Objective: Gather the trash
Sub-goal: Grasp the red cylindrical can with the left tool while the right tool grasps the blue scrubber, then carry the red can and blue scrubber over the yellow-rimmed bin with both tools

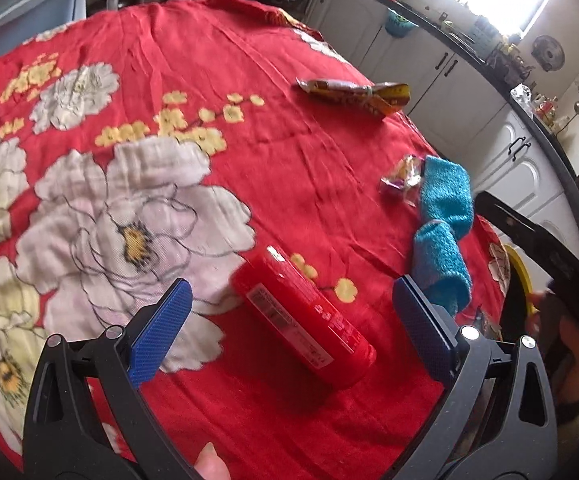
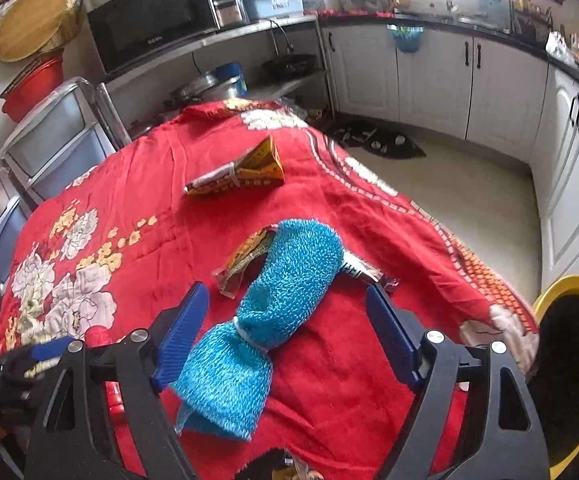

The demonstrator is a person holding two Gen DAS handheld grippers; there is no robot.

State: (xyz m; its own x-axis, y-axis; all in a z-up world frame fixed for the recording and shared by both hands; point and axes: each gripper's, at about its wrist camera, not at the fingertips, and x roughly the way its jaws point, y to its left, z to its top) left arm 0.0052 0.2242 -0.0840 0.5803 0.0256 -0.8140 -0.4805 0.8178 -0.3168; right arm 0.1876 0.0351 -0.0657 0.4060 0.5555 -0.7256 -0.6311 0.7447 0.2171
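Observation:
A red bottle (image 1: 303, 318) lies on its side on the red floral tablecloth (image 1: 169, 80), between the open blue fingers of my left gripper (image 1: 293, 312). A blue scrub cloth (image 2: 273, 320) tied in the middle lies between the open fingers of my right gripper (image 2: 289, 320); it also shows in the left wrist view (image 1: 445, 216). A crumpled clear wrapper (image 2: 245, 260) lies against the cloth's far left side, also in the left wrist view (image 1: 401, 178). A tied yellow-brown packet (image 2: 241, 174) lies farther back, also in the left wrist view (image 1: 357, 92). Another wrapper (image 2: 365, 272) pokes out from under the cloth's right side.
A black bin with a yellow rim (image 2: 573, 360) stands off the table's right edge, also in the left wrist view (image 1: 519, 276). White kitchen cabinets (image 2: 489, 80) and floor lie to the right. A shelf with a microwave (image 2: 153, 16) stands behind the table.

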